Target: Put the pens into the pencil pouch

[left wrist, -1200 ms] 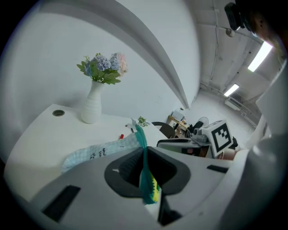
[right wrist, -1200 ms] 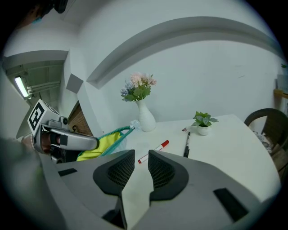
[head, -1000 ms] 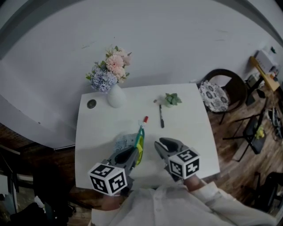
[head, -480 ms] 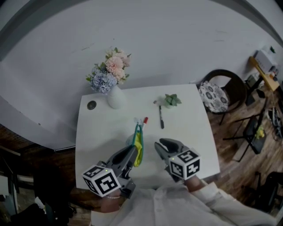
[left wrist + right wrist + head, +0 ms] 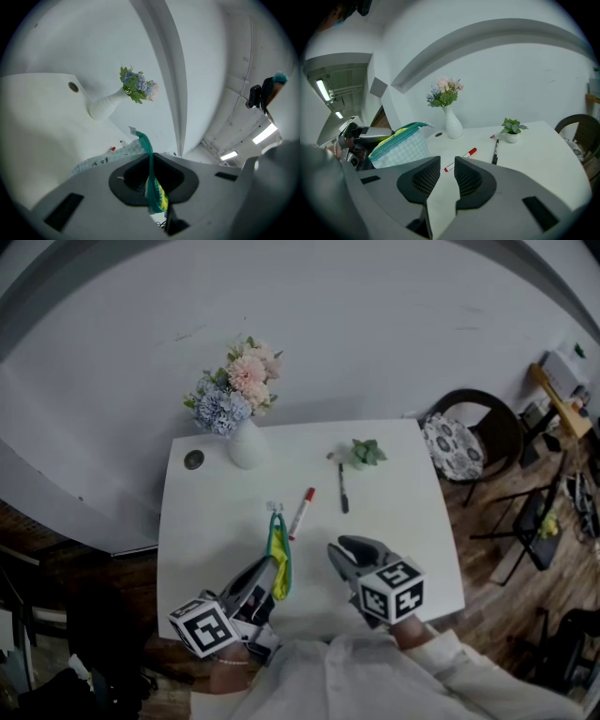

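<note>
Hanging edge-on from the left gripper (image 5: pixel 261 576), the pencil pouch (image 5: pixel 278 559) sits on the person's side of the white vase (image 5: pixel 246 448), well apart from it, with its green and yellow zip line uppermost. Whether its bottom touches the table (image 5: pixel 412 521) I cannot tell. The left gripper view shows the jaws pressed together on that zip edge, with the checked fabric trailing beyond them toward the vase. Holding it by the rim probably stands the pouch mouth-up so that a pen can drop in; I cannot tell whether the zip is open.

Both pens are outside the pouch. The red-capped pen (image 5: pixel 301 513) lies flat between pouch and vase, a little to the vase's right. The black pen (image 5: pixel 342 491) lies further to the vase's right, just beside a small potted plant (image 5: pixel 364 453).

The right gripper (image 5: pixel 446 176) waits on the person's side of the vase, right of the pouch. Its jaws are a narrow gap apart, with only bare table between them. It points toward the red-capped pen, which looks like the likely next pick.

A second ago the pouch showed its checked face and its tip reached the red cap. Now it has drawn back from the vase toward the person and turned, so only the thin edge shows and the whole red-capped pen lies uncovered. The left gripper has pulled back and rolled with it. The right gripper, both pens, the plant and the vase are where they were.
</note>
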